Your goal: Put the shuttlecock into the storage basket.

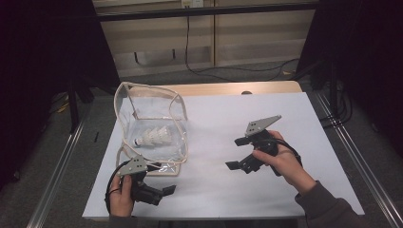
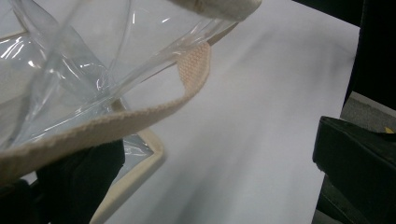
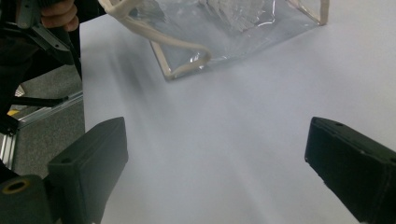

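1. White sheeting [image 1: 247, 128] covers the wooden table, with dark curtains at both sides and cables trailing over the grey floor beyond.
2. Standing on the left half of the sheet is a clear plastic bag [image 1: 151, 124] with cream fabric trim, its mouth gaping upward and its walls slumped and crinkled.
3. Inside the bag, low on its floor, lies one white shuttlecock [image 1: 153, 137] on its side, cork end toward the left; I see nothing else in there.
4. At the bag's near corner is the left gripper [image 1: 159, 191], jaws spread, and in the left gripper view a cream strap [image 2: 140, 116] sags across just ahead of one jaw.
5. Well apart on bare sheet, the right gripper [image 1: 240, 153] is held with jaws wide and nothing between them.
6. Risks, as I judge them: the soft walls could fold in when touched and bury the shuttlecock; a jaw could snag the loose strap and drag or tip the whole bag; a hard pinch could crush the feather skirt.
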Action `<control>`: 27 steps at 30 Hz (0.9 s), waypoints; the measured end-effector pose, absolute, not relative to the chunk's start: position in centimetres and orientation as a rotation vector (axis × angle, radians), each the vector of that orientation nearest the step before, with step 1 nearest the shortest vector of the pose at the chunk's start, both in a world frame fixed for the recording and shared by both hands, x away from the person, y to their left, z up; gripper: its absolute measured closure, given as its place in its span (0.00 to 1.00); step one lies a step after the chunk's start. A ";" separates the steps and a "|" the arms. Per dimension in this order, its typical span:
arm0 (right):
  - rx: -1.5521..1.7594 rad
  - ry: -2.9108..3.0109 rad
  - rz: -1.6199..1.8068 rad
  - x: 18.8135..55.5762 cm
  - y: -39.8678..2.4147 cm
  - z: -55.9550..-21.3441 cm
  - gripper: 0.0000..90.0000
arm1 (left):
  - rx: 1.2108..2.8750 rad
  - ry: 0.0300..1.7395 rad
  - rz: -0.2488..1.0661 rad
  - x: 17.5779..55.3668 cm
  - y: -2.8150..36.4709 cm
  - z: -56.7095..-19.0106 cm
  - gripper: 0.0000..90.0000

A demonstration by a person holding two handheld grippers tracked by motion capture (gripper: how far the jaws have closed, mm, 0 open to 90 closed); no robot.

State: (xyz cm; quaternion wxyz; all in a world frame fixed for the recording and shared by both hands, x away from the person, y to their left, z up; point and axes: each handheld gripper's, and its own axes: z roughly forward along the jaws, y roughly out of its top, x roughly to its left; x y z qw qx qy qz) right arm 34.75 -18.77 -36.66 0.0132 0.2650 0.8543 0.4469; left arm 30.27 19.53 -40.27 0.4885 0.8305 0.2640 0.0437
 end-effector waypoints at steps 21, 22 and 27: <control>0.893 2.627 1.391 33.8 -22.2 -39.2 0.06 | 2.024 0.640 0.111 30.3 19.5 -40.3 0.03; 0.897 2.628 1.388 33.8 -22.3 -39.3 0.06 | 2.024 0.641 0.110 30.3 19.5 -40.3 0.03; 0.920 2.614 1.400 33.6 -23.0 -40.0 0.06 | 2.025 0.640 0.111 30.3 19.5 -40.3 0.03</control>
